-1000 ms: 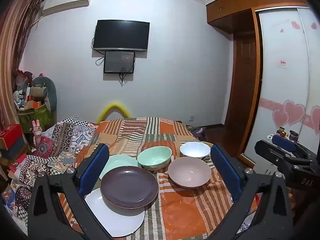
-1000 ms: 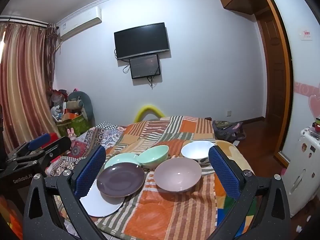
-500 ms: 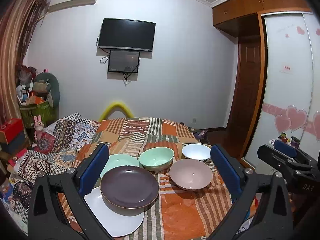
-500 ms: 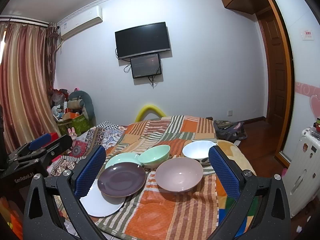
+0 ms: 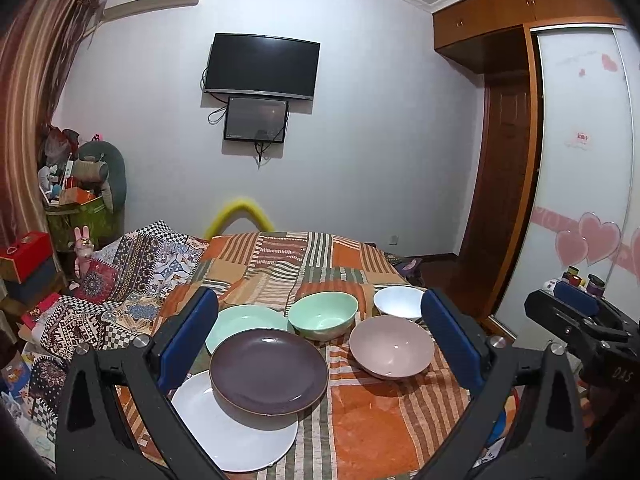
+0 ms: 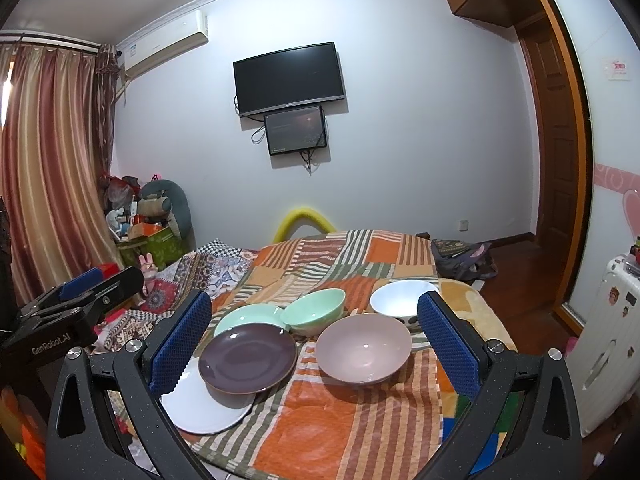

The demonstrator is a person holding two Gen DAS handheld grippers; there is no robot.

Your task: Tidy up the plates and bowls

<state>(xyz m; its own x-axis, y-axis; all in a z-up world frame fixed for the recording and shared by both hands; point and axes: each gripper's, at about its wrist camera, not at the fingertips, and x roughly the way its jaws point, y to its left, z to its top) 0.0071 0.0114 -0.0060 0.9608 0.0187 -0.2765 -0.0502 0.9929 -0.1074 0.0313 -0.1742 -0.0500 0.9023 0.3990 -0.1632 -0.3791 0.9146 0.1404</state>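
Purple plate [image 5: 269,371] atop white plate [image 5: 236,428]; suitcase [image 6: 610,344] only rightward.

Left wrist view: looks forward between my left gripper's [image 5: 320,340] spread fingers, from above the near edge of the striped blanket [image 5: 372,432], facing the wall with the television [image 5: 262,66]; my right gripper [image 5: 576,320] shows at its right edge.
Right wrist view: same heading, set further right, slightly nearer the pink bowl [image 6: 365,348]; my left gripper [image 6: 76,308] shows at left.
Shared: blanket, all dishes, television, far wall.
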